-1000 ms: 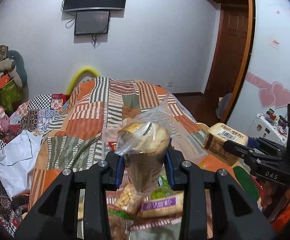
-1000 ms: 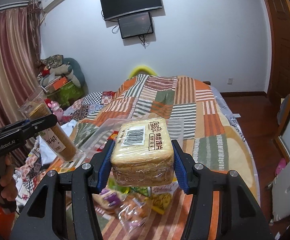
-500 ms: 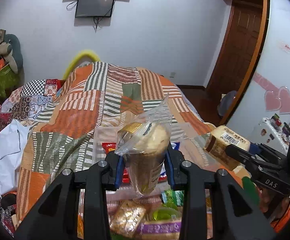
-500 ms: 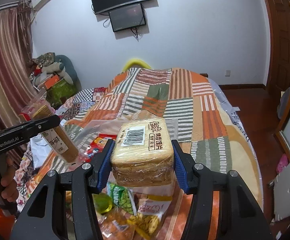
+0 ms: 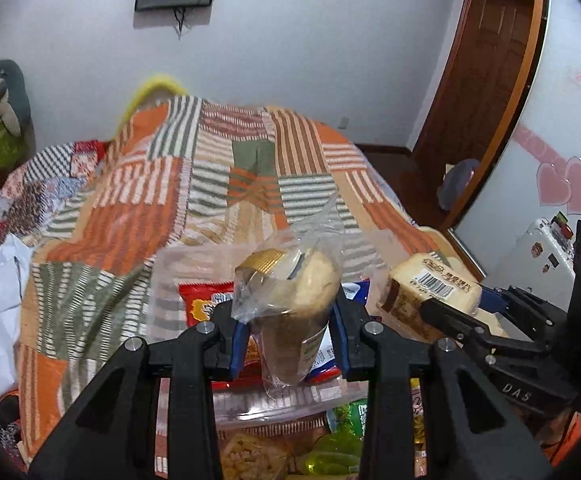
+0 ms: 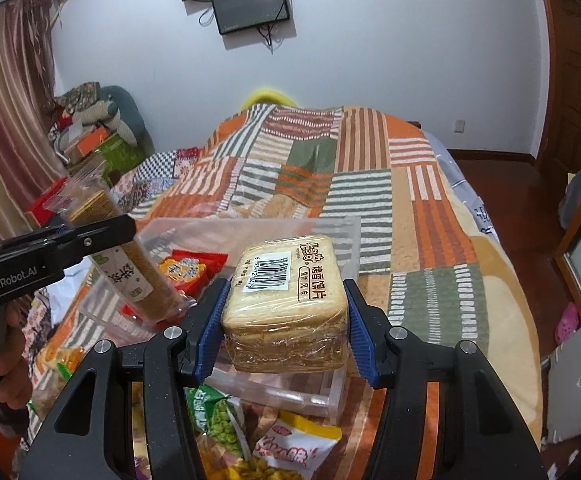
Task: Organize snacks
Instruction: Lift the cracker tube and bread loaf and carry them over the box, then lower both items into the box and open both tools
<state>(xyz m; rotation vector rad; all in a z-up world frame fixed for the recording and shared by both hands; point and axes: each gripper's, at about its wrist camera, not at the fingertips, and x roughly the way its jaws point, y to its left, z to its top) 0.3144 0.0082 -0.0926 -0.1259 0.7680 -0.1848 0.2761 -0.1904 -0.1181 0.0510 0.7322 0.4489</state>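
Grippers, left (image 5: pixel 288 330) clamping biscuits (image 5: pixel 290 304), right (image 6: pixel 286 324) clamping bread (image 6: pixel 286 300), have advanced toward the bin (image 6: pixel 250 232) at 12 o'clock; drop-off seems near.

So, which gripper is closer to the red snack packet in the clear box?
Left, as far as I can tell. The left gripper holds its cracker sleeve right above the red packet; the right gripper, with the bread pack, is further right.

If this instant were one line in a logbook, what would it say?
left gripper: shut on biscuit sleeve | right gripper: shut on toast pack | both above clear bin
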